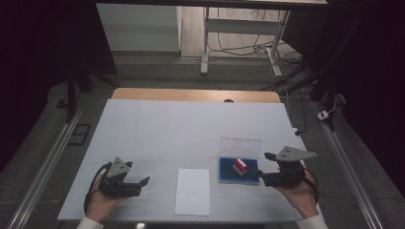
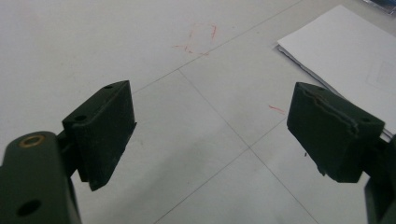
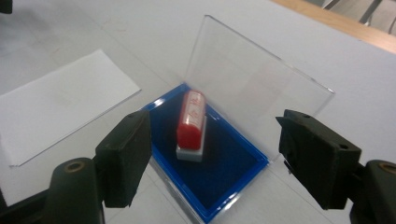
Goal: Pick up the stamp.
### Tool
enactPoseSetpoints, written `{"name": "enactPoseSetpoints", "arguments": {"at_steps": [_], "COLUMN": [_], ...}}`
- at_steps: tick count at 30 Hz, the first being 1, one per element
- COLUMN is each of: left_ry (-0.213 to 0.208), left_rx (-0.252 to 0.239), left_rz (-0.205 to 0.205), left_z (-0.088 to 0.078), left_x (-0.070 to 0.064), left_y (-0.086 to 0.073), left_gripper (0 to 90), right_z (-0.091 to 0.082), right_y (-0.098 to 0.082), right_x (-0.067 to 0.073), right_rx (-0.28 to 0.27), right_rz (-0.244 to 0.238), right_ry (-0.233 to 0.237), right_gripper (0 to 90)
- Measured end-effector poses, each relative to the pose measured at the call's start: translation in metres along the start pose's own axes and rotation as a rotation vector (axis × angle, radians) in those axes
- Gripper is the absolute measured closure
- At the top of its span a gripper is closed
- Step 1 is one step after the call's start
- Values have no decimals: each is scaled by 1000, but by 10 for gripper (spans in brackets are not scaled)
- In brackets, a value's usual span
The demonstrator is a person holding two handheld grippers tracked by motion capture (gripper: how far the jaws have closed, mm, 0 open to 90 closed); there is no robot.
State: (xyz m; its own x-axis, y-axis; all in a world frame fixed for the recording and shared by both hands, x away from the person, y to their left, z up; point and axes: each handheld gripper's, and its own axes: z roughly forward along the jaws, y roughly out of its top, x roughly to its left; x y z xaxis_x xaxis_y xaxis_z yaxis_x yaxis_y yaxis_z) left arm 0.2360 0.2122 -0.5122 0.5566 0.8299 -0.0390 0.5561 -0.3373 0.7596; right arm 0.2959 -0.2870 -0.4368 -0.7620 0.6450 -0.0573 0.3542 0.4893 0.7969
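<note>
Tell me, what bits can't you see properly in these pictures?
- Writing on the red stamp: too small and blurred in the right gripper view.
- Stamp's underside: hidden, it rests on the blue ink pad.
- White paper: cut off by the left gripper view's edge.
- Red marks on the table: too faint to read.

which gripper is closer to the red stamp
The right gripper, beside the blue ink pad bearing the red stamp; the left gripper sits beyond the paper sheet.
</note>
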Motion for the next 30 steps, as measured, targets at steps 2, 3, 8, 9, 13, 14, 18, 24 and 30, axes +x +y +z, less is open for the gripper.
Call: {"name": "enactPoseSetpoints", "arguments": {"at_steps": [2, 3, 8, 9, 13, 14, 18, 24, 30], "left_ry": [-1, -1, -2, -2, -3, -2, -1, -3, -3], "left_rx": [2, 2, 8, 10, 8, 8, 9, 16, 22], "left_rz": [0, 0, 9, 12, 13, 11, 10, 14, 19], "left_z": [0, 0, 2, 3, 2, 2, 3, 5, 6], "left_x": [0, 0, -1, -2, -2, -2, -2, -2, -2], "left_y": [0, 0, 0, 1, 1, 1, 1, 0, -1], "left_gripper": [155, 155, 155, 155, 155, 155, 155, 155, 155], "right_z": [3, 4, 12, 13, 18, 18, 24, 34, 46], "right_y": [6, 9, 23, 26, 34, 34, 36, 31, 30], "right_x": [2, 2, 5, 5, 7, 7, 7, 7, 12], "right_rx": [21, 26, 48, 57, 54, 54, 54, 95, 156], "right_rz": [-11, -16, -21, -22, -21, -21, -18, -25, -42], "right_ry": [5, 5, 15, 19, 26, 26, 36, 38, 37], "right_gripper": [255, 257, 268, 270, 275, 275, 281, 299, 338]}}
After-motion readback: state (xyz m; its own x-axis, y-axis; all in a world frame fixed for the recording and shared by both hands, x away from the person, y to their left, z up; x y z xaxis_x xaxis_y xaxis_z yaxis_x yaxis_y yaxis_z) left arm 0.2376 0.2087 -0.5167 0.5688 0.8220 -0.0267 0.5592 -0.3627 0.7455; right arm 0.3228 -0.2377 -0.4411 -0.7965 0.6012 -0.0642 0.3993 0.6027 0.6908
